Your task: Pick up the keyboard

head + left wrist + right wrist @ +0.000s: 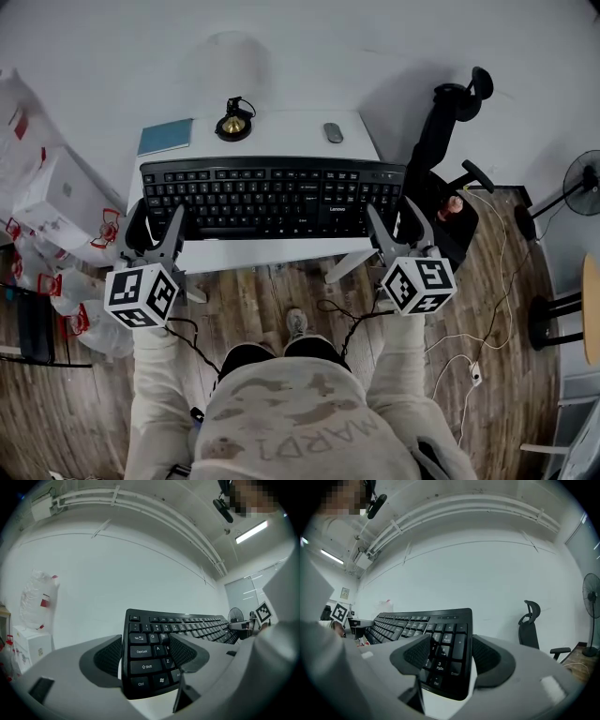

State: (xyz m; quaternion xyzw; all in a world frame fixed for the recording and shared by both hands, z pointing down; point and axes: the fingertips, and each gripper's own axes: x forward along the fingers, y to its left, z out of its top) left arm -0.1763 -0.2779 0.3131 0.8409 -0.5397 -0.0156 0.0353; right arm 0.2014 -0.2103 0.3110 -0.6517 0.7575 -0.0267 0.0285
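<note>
The black keyboard (pixel 272 197) lies level across the front of the white desk (pixel 281 127), keys facing up. My left gripper (pixel 155 234) is shut on its left end and my right gripper (pixel 398 230) on its right end. In the left gripper view the keyboard (pixel 161 634) stands between the ribbed pads (pixel 110 657) by the Shift and Ctrl keys, with the left gripper (pixel 145 654) clamped on it. In the right gripper view the number-pad end of the keyboard (pixel 450 620) sits inside my right gripper (pixel 447 657). Whether the keyboard still touches the desk is hidden.
On the desk behind the keyboard are a blue notebook (pixel 165 137), a brass-coloured object with a black cord (pixel 234 124) and a grey mouse (pixel 333 132). A black office chair (pixel 448 178) stands right, a fan (pixel 581 183) further right. White bags and boxes (pixel 47 206) crowd the left. Cables (pixel 469 352) trail on the wood floor.
</note>
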